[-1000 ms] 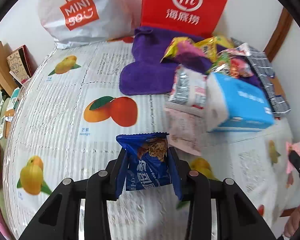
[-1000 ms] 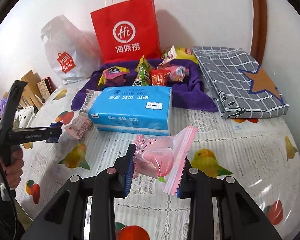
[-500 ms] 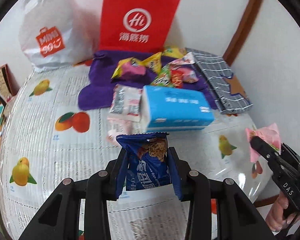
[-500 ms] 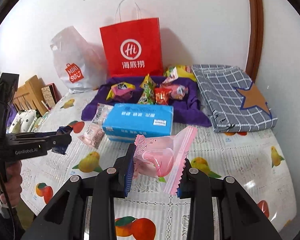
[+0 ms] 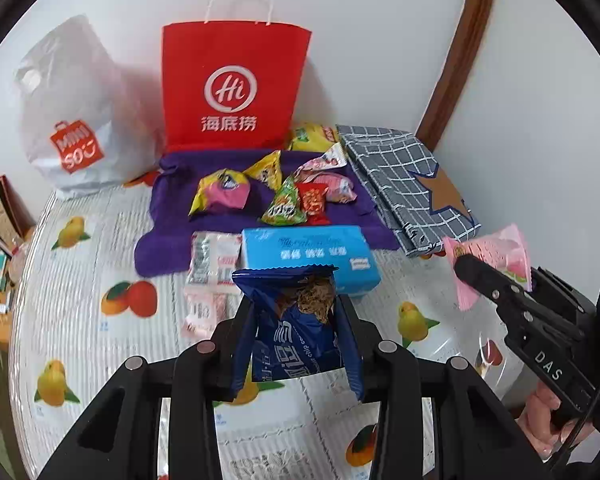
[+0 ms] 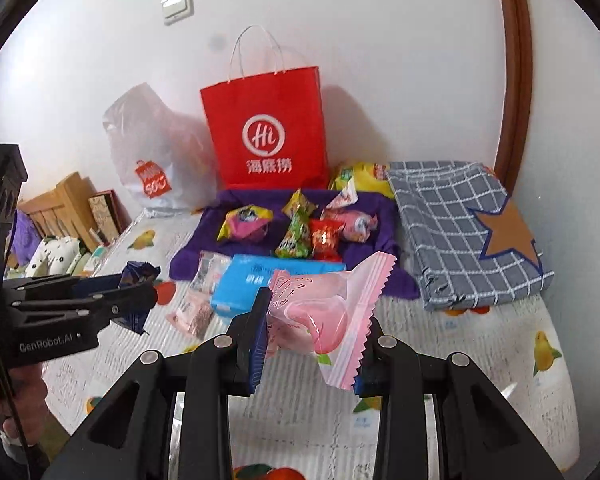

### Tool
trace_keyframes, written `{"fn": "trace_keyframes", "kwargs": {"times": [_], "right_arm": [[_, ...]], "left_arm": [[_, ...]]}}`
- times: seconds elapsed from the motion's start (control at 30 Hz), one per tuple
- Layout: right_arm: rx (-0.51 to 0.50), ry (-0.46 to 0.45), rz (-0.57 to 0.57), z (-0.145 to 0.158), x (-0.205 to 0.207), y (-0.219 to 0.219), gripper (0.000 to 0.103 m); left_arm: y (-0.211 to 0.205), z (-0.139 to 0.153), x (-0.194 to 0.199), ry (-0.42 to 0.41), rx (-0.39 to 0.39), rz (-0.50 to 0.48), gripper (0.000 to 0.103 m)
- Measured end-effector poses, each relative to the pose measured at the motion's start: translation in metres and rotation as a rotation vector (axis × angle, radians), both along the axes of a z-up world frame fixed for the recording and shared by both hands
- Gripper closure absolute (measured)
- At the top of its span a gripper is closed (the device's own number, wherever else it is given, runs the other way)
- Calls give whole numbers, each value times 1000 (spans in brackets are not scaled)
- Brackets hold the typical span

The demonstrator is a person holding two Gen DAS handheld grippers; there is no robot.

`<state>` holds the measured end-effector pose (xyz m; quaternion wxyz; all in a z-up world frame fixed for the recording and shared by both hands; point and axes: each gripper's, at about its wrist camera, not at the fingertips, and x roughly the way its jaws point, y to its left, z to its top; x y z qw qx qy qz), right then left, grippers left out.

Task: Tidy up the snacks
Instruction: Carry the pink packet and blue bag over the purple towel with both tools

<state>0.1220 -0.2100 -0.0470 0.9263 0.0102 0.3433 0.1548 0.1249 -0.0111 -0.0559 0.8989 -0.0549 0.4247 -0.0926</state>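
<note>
Left wrist: jaws clamp blue cookie packet (image 5: 300, 336); right jaws clamp pink packet (image 6: 324, 312).

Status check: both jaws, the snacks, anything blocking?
Left gripper shut on blue cookie packet. Right gripper shut on pink candy packet. Both held above the table; blue tissue pack sits before the purple cloth.

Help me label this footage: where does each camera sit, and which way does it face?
Left wrist: on the left tongs, angled down at the fruit-print table; its own fingers grip a blue cookie packet; right tongs visible.
Right wrist: on the right tongs, same heading; holds a pink sweet wrapper.
Shared: red paper bag, blue tissue pack.
</note>
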Motion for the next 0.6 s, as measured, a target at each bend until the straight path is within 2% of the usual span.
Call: {"fn": "trace_keyframes", "kwargs": {"times": [0.27,0.6], "right_arm": [[3,-19,-12,14,34,0,70],[-3,-50,16,27,91,20,70]], "left_arm": [[-6,6,32,-6,-9,-11,66],[9,18,76,-27,-6,30,66]]}}
